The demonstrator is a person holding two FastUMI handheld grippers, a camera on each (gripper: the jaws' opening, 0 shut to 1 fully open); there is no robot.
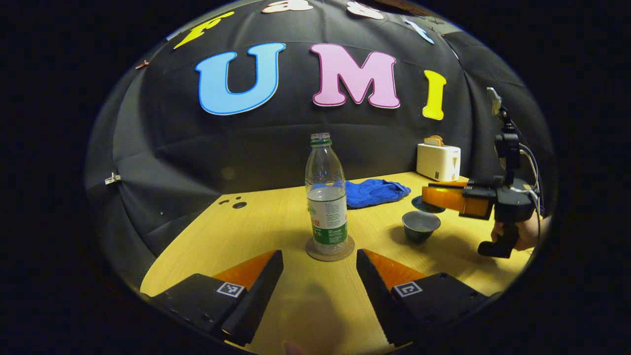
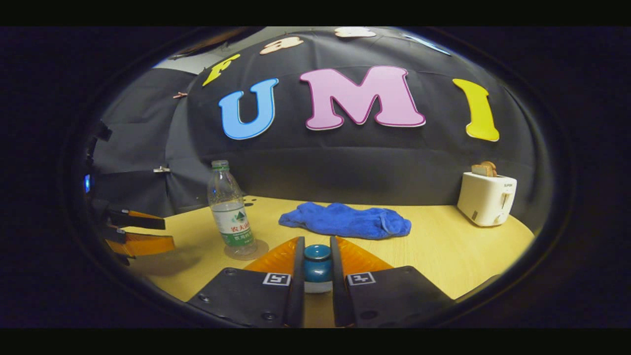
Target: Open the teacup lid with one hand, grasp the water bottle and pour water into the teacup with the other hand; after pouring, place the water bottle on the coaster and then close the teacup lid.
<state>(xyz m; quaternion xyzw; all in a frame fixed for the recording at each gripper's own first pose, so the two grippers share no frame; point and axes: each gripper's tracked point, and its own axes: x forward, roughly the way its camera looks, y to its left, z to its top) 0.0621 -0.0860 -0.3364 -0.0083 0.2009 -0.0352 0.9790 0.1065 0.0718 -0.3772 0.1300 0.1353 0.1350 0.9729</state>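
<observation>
lid [image 2: 317,261] sits pinched by its knob between the right gripper [image 2: 317,273] fingers, lifted off the teacup [image 1: 420,225], which stands uncovered at three o'clock of the water bottle [image 1: 326,197]. bottle is upright on the coaster [image 1: 330,249], at twelve o'clock of the left gripper [image 1: 319,276], jaws wide and clear of it. judging by this, either pouring is next or closing; the water level cannot be read.

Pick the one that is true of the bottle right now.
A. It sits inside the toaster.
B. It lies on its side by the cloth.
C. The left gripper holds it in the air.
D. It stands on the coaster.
D: the bottle stands upright on the coaster, with the left gripper open and short of it.
</observation>
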